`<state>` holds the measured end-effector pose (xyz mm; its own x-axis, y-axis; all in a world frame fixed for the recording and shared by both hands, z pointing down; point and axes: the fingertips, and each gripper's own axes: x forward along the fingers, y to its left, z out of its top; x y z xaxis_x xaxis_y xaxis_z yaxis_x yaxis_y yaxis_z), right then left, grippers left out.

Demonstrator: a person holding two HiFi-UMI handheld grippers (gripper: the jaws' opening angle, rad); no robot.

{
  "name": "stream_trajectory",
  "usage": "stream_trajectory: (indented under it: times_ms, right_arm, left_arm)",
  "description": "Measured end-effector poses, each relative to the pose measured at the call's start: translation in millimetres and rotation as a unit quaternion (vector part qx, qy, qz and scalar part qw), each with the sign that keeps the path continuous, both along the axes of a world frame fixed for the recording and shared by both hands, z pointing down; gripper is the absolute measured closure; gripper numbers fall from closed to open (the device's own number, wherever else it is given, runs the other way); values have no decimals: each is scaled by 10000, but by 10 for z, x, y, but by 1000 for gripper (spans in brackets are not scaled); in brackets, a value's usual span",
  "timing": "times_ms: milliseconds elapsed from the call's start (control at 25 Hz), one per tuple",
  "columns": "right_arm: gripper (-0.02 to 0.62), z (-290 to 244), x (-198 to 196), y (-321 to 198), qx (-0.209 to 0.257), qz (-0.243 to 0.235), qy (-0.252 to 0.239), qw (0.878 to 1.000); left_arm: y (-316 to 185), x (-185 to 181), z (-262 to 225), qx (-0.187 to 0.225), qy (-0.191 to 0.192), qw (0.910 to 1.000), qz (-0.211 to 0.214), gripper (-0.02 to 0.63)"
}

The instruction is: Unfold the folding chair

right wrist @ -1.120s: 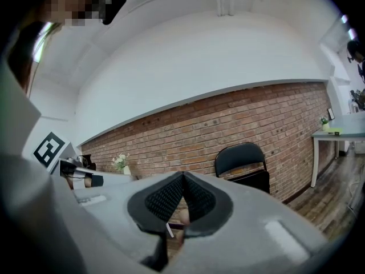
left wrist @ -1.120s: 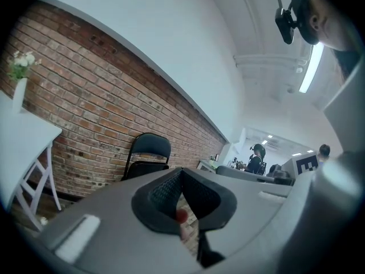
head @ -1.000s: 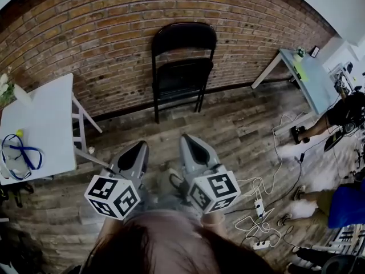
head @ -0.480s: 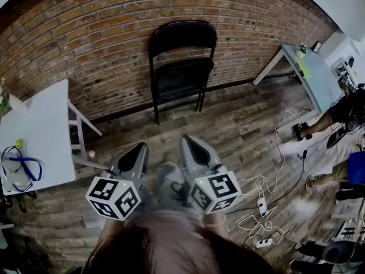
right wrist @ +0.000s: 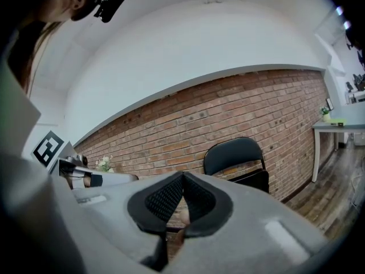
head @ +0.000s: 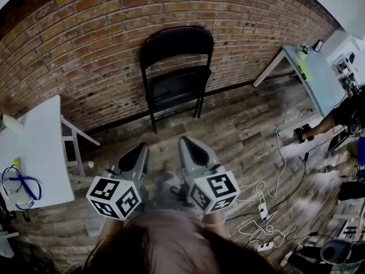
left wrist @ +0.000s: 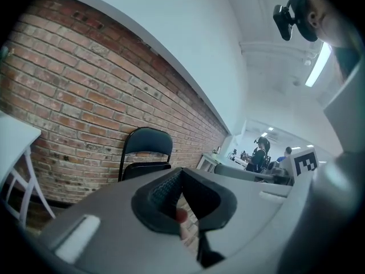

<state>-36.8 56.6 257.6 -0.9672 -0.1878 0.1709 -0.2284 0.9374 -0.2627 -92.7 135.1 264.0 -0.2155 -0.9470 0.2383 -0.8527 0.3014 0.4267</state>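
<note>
A black folding chair (head: 175, 76) leans folded against the brick wall (head: 85, 50), straight ahead of me; it also shows as the chair (left wrist: 146, 153) in the left gripper view and the chair (right wrist: 239, 164) in the right gripper view. My left gripper (head: 138, 148) and right gripper (head: 186, 142) are side by side, low in the head view, well short of the chair. Both have their jaws shut with nothing between them, as the left gripper (left wrist: 181, 173) and right gripper (right wrist: 182, 178) views show.
A white table (head: 31, 153) with a blue cord stands at the left. A pale table (head: 311, 76) stands at the right by the wall. Cables and a power strip (head: 259, 210) lie on the wooden floor to my right. People are at the far right.
The chair has grown slightly nearer and shifted left in the head view as I moved toward the wall. Both grippers stayed shut, side by side.
</note>
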Motion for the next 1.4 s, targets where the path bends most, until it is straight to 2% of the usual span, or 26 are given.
stream_trajectory:
  times_ms: [680,1000,1400]
  right_arm:
    - [601,46,-619,-1082,-219,-354,-3,9991]
    - [601,37,-831,-1303,-158,-779,-106,9968]
    - [601,98,-932,-1550,-258,-705,-124,9971]
  left_arm:
    - [-1156,-565,-6,-184,-106,9997,-155,609]
    - [-1389,-728,-9,-215,-157,9988,-419,609]
    - [-1525,-899,54,-345,-161,9980,-496,608]
